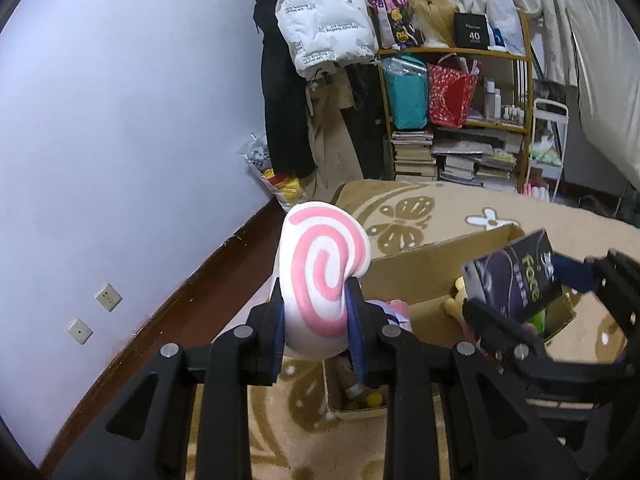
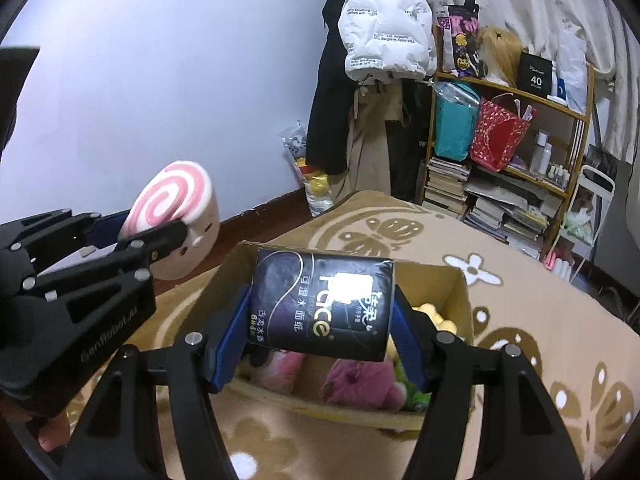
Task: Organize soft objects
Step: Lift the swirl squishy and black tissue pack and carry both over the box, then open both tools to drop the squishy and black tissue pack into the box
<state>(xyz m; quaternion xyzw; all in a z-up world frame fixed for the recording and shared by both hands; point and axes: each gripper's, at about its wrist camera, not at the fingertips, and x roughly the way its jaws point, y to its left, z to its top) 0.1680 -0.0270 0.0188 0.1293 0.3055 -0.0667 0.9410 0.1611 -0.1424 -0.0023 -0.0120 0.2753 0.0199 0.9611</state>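
Observation:
My left gripper [image 1: 316,304] is shut on a white plush with a pink spiral [image 1: 324,276] and holds it in the air at the left of an open cardboard box [image 1: 416,272]. In the right wrist view the plush [image 2: 176,208] shows at the left. My right gripper [image 2: 320,320] is shut on a dark tissue pack [image 2: 320,304] and holds it above the box [image 2: 460,300]. The pack also shows at the right of the left wrist view [image 1: 516,276]. The box holds pink [image 2: 360,380] and yellow soft toys [image 2: 440,320].
The box sits on a beige patterned blanket [image 2: 520,320]. Behind stand a shelf [image 1: 460,112] with bags and stacked books, hanging coats [image 1: 320,20] and a bag of toys [image 1: 276,184] by the wall. A wall with sockets [image 1: 108,296] is on the left.

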